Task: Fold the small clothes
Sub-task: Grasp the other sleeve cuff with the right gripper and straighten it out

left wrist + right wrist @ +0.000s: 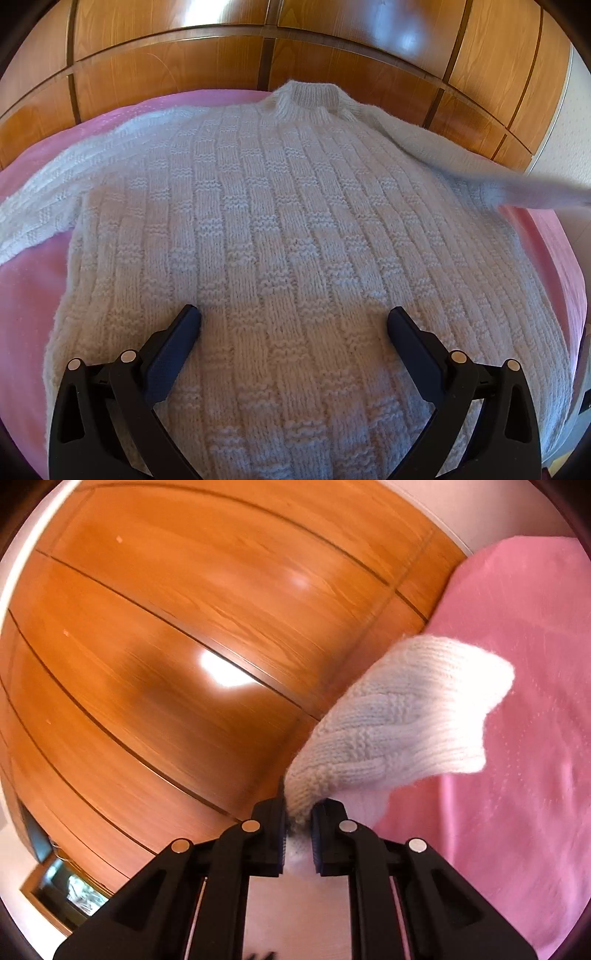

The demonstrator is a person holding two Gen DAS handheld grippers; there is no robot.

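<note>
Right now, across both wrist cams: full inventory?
sweater: 1, white knit, spread flat on the bedspread, collar toward the wardrobe
sleeve: 1, white, lifted off the bed, cuff end pinched in the right gripper
bedspread: 1, pink, under the sweater
wardrobe: 1, orange-brown wood panels, behind the bed
left gripper: 1, black, open, over the sweater's lower body
right gripper: 1, black, shut on the sleeve

You see pink bedspread across bed, glossy wooden wardrobe panels with dark grooves right behind it. Far right, white wall. Right wrist view: framed picture low left.
</note>
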